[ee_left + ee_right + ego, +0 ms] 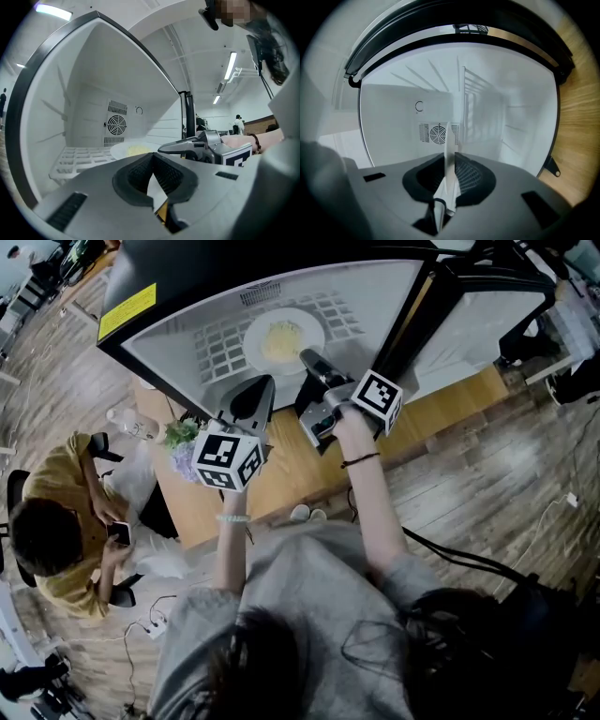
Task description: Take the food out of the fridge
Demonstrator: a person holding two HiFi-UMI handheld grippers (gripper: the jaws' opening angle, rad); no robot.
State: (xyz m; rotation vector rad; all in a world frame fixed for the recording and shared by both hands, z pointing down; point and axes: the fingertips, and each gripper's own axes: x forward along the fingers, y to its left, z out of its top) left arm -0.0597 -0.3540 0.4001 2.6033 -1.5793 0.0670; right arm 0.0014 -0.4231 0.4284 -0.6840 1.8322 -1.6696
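Nothing is readable; the fridge's (375,320) yellow label (127,311) is too small.

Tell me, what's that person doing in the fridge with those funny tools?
A person is working at the open fridge with two handheld tools. The right tool grips the rim of the plate of yellow food on the wire shelf. The left tool is shut and empty beside it. The plate isn't out yet.

A white slotted fridge shelf (220,348) carries a white plate (259,332) of pale yellow food (281,340).
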